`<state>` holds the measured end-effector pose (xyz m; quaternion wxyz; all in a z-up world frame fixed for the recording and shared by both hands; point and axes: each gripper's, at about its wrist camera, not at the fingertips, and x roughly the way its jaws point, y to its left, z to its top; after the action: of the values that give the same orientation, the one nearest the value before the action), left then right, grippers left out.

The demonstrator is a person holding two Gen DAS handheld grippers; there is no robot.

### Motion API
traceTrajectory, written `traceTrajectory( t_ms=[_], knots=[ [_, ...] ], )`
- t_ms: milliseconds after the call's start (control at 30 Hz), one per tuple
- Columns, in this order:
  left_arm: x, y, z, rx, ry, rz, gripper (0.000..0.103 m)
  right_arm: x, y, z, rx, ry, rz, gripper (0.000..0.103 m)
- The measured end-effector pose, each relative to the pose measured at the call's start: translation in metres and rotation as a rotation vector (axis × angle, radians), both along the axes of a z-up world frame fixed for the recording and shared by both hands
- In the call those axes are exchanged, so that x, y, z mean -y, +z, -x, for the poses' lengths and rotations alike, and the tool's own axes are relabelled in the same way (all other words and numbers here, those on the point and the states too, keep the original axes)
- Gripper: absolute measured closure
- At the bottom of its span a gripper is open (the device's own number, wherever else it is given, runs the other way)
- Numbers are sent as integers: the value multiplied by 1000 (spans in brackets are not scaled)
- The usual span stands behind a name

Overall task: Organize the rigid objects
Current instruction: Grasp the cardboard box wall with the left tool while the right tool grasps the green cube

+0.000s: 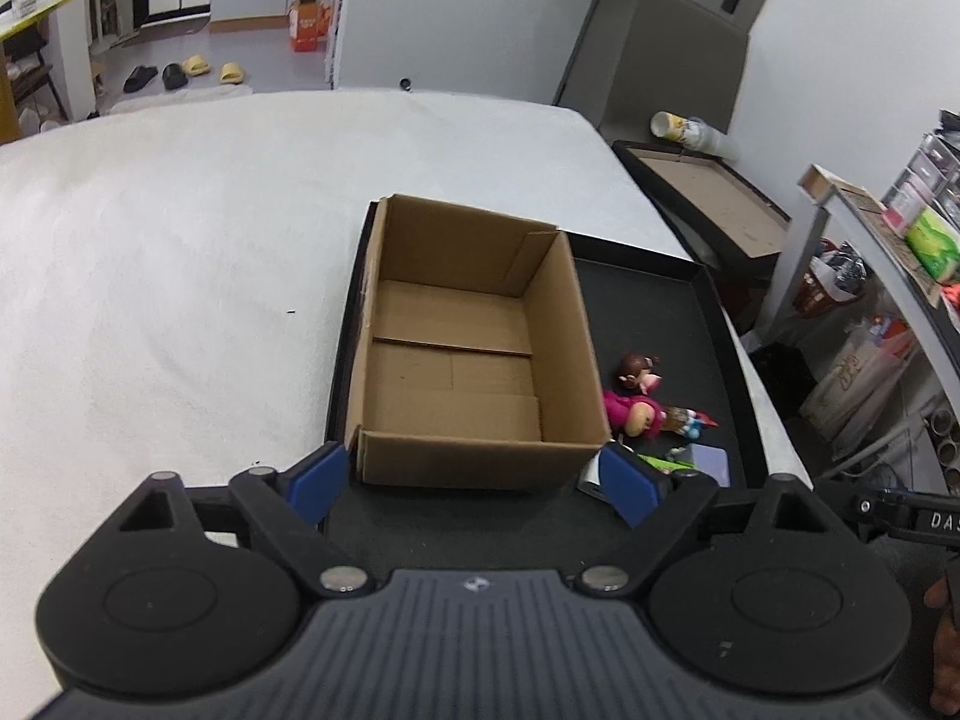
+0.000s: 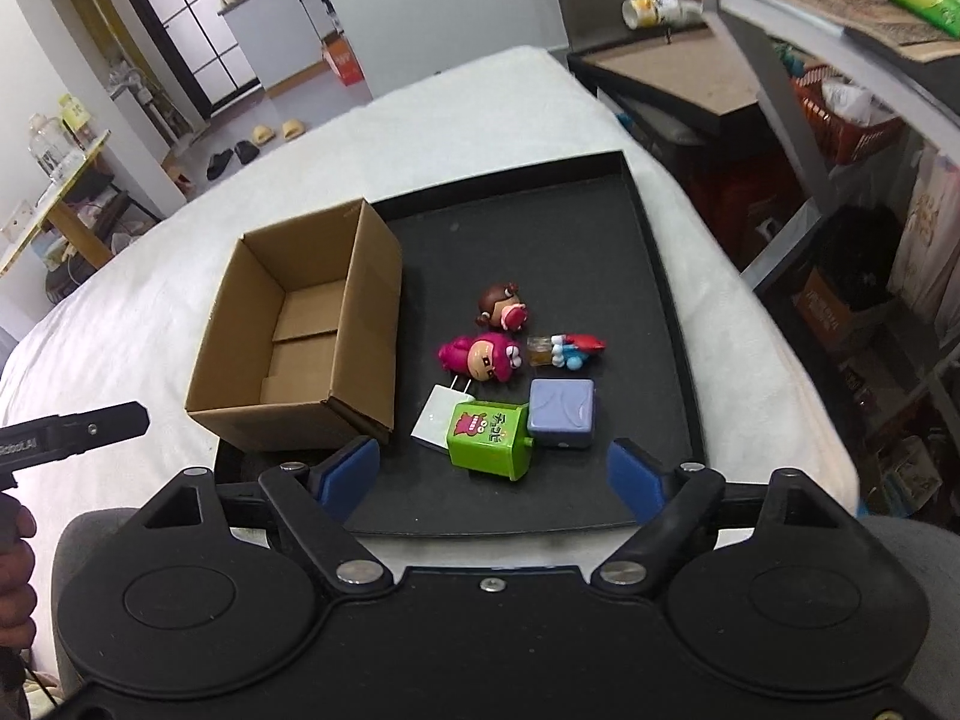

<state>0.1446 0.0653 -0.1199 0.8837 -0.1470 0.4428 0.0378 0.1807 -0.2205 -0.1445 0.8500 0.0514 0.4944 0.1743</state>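
Note:
An open, empty cardboard box (image 2: 300, 336) (image 1: 468, 348) stands on the left part of a black tray (image 2: 570, 228) (image 1: 654, 312). Right of it on the tray lie a brown-haired figurine head (image 2: 503, 307) (image 1: 639, 373), a pink figurine (image 2: 480, 358) (image 1: 636, 414), a small blue-and-red toy (image 2: 567, 350), a white charger (image 2: 438, 417), a green toy bin (image 2: 492, 438) and a lilac square case (image 2: 563, 413). My right gripper (image 2: 492, 480) is open and empty, just in front of the green bin. My left gripper (image 1: 474, 483) is open and empty at the box's near wall.
The tray lies on a white-covered table (image 1: 180, 252). A second black tray (image 2: 666, 78) with a tipped paper cup (image 2: 654, 9) stands beyond the table's right edge. Metal shelves (image 2: 840, 60) with clutter stand on the right.

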Motion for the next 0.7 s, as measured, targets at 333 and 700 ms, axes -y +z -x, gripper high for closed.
traceTrajectory(
  t_ms=[333, 700],
  knots=[
    [-29, -38, -34, -84, 65, 22, 44, -19, -35, -35, -109, -13, 12, 21],
    [-43, -72, -60, -156, 93, 39, 53, -48, -77, -67, -210, -18, 60, 22]
  ],
)
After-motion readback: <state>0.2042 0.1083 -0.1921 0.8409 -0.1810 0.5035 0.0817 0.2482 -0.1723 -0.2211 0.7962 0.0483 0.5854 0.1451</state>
